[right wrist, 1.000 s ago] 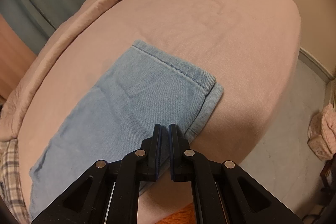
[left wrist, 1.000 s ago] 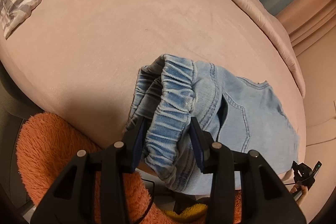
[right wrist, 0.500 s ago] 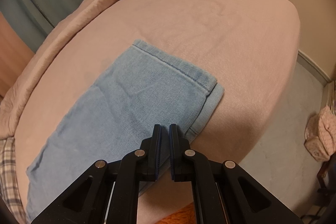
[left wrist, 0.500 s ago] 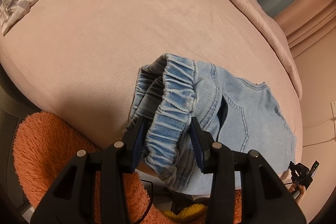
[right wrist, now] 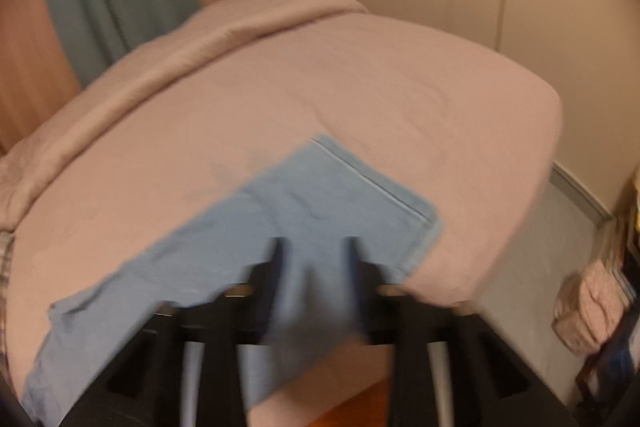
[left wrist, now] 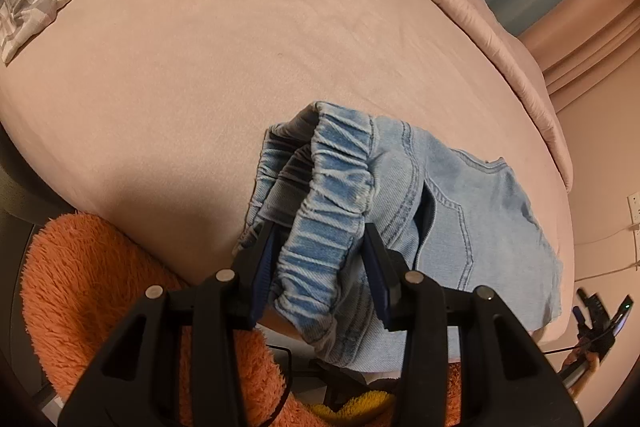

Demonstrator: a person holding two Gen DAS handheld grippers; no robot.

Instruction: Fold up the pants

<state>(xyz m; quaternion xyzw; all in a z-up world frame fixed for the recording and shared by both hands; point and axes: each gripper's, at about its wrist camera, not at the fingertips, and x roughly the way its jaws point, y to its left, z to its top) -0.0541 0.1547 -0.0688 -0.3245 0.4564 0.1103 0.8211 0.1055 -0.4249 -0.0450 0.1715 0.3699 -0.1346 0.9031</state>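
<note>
Gripping the gathered elastic waistband (left wrist: 334, 187) of a pair of light blue denim pants (left wrist: 472, 223), the left gripper (left wrist: 320, 267) has its two black fingers pressed on either side of the bunched band, jaws partly apart with the thick fabric clamped between them. The rest of the pants spreads ahead and to the right of this gripper across a pink bed (left wrist: 240, 47). An orange fluffy rug (left wrist: 88, 291) lies below and to its left. In the blurred right wrist view, the right gripper (right wrist: 314, 247) has its jaws opening above the leg end of the pants (right wrist: 320, 199), the hem (right wrist: 376, 183) just ahead of the fingertips; nothing is pinched between them.
</note>
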